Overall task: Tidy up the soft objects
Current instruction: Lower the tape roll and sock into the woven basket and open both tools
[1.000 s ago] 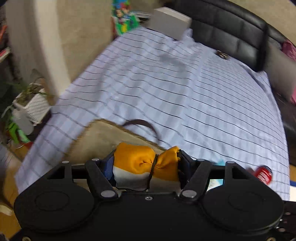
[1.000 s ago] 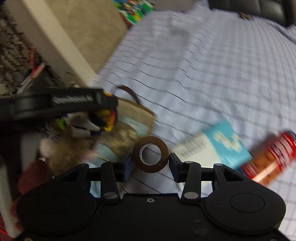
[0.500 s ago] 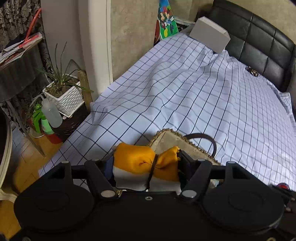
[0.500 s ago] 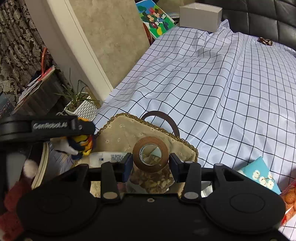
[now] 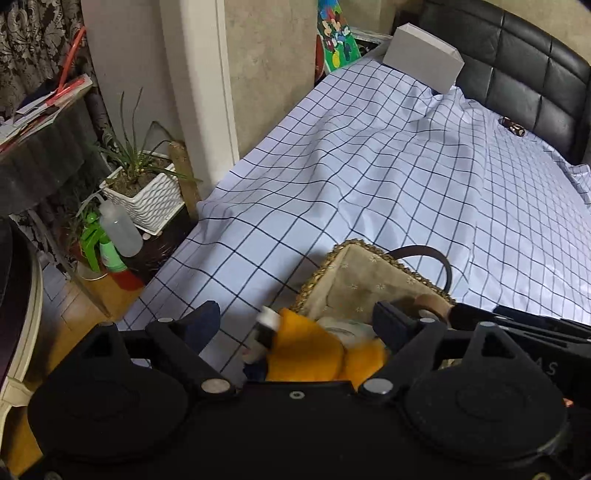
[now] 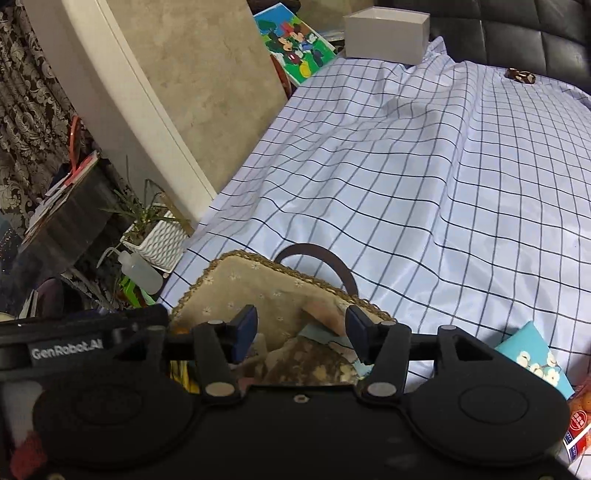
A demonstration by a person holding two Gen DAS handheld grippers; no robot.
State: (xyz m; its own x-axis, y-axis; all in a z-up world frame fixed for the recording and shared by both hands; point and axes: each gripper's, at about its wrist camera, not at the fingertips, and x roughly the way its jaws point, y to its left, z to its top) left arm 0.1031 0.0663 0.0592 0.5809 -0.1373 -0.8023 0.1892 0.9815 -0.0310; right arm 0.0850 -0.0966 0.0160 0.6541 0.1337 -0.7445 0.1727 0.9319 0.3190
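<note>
A woven basket (image 5: 373, 275) with beige lining and a dark handle sits on the checked bed sheet; it also shows in the right wrist view (image 6: 266, 284). My left gripper (image 5: 295, 325) is open above the basket's near edge. The orange and white soft toy (image 5: 314, 350) lies loose below and between its fingers. My right gripper (image 6: 301, 328) is open over the basket. The brown tape roll (image 6: 325, 314) lies in the basket beneath it, on top of other packets; it also shows in the left wrist view (image 5: 430, 304).
A white box (image 5: 423, 57) and a cartoon picture (image 5: 336, 35) are at the bed's far end by the black headboard. A potted plant (image 5: 142, 192) and spray bottles stand on the floor left. A teal packet (image 6: 535, 354) and red snack pack (image 6: 578, 424) lie right of the basket.
Both grippers have opened. The left let go of the orange toy, which dropped lower. The right let go of the tape roll, which now lies in the basket.
</note>
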